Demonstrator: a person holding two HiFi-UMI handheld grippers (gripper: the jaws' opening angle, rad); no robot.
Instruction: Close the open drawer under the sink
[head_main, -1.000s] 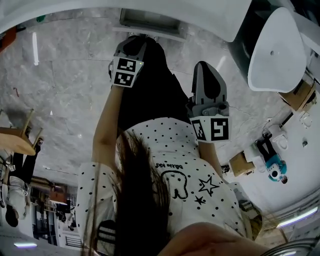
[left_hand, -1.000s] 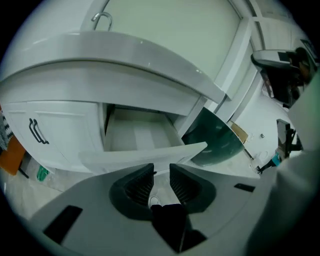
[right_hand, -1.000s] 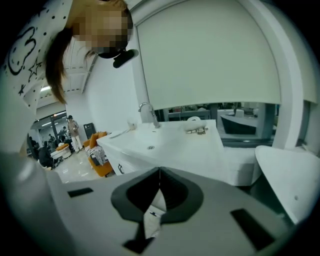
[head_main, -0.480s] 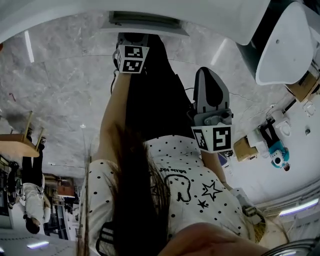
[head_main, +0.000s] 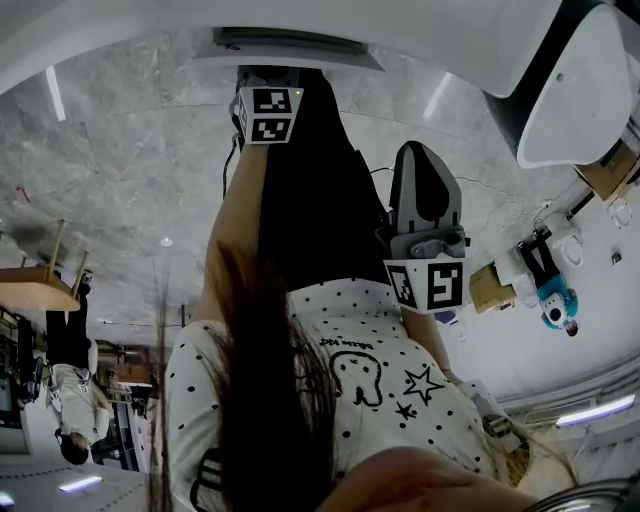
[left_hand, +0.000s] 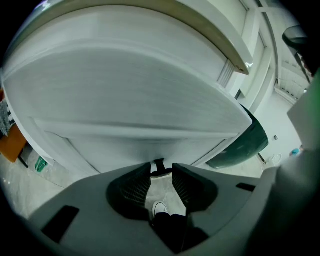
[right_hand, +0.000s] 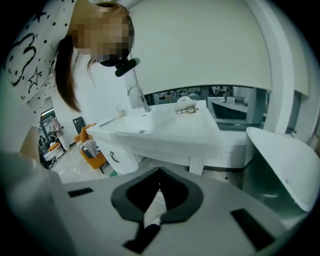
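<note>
Drawer (head_main: 292, 47) sticks out from under the white sink bench (head_main: 450, 30) at 12 o'clock in the head view, its top showing as a dark slot, so it is not yet shut. Just at the 6 o'clock side of the drawer is the left gripper (head_main: 268, 76), its marker cube (head_main: 268, 115) facing the camera; whether its tips touch the front I cannot tell. In the left gripper view a broad white panel (left_hand: 135, 90) fills the picture from 9 to 3 o'clock, close before the fingers (left_hand: 136, 184). They stand wide apart and have just been opening. Nothing is held between them: the gap shows only floor and a white shoe (left_hand: 160, 207), and a small black piece (left_hand: 159, 165) sits just past the tips. The right gripper (head_main: 425, 152) hangs at 4 o'clock from the left one, well apart from the drawer, above the person's dotted shirt (head_main: 390, 370). Its jaws are narrow, the tips meeting on nothing. Its own view looks at the sink (right_hand: 165, 127), with the faucet (right_hand: 135, 95) at 11 o'clock, an orange chair (right_hand: 95, 152) at 9 o'clock and a white rounded fixture (right_hand: 285, 165) at 4 o'clock. Grey marble floor (head_main: 120, 170) lies all around.
</note>
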